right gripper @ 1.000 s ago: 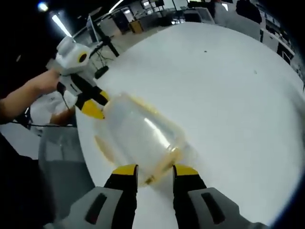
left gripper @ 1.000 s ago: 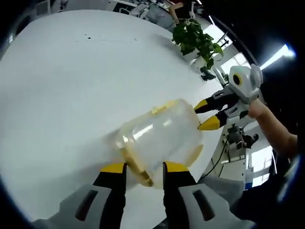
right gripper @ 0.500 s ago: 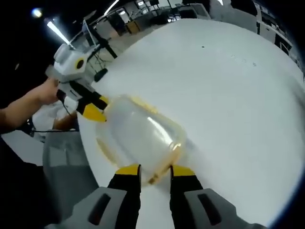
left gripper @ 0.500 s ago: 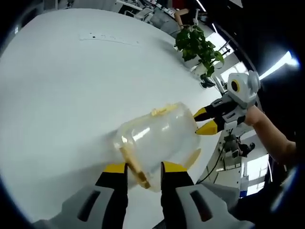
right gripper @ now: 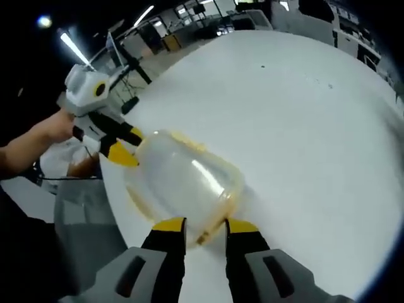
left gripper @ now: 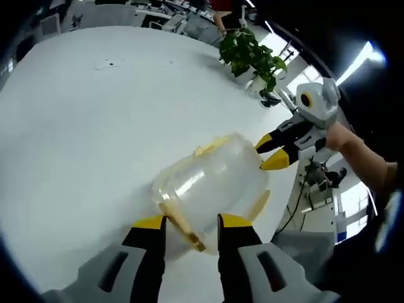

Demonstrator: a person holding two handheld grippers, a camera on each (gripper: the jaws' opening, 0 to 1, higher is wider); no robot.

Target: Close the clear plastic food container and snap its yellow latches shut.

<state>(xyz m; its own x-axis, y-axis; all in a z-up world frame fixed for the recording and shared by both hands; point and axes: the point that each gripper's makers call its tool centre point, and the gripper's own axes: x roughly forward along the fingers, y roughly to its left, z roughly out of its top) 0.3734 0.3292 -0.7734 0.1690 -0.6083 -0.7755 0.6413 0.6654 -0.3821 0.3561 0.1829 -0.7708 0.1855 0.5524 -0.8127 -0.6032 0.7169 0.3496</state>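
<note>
Container: the clear plastic food container (left gripper: 211, 186) lies on the white table (left gripper: 82, 139) near its edge, held between the 2 grippers, one at each end; in the right gripper view it is the rounded clear body (right gripper: 183, 183) just ahead of the jaws.
Latches: a yellow latch (left gripper: 183, 226) sits between the left gripper's jaws at the near end; another yellow latch (left gripper: 211, 146) shows on the far upper rim, and a third (left gripper: 259, 205) hangs at the right side. Whether any is snapped fully home cannot be told.
Left gripper: the left gripper (left gripper: 189, 222) has its yellow-tipped jaws narrowly apart, clamped on the near latch and rim. In the right gripper view it (right gripper: 121, 146) comes in from the left, tips touching the container's far end, a person's hand (right gripper: 53, 126) behind it.
Right gripper: the right gripper (right gripper: 201, 225) has its jaws close on the container's near edge, gripping the yellow latch (right gripper: 203, 237) there. In the left gripper view it (left gripper: 270, 153) touches the far right end.
Beyond: a potted plant (left gripper: 252, 53) stands at the table's far side.
</note>
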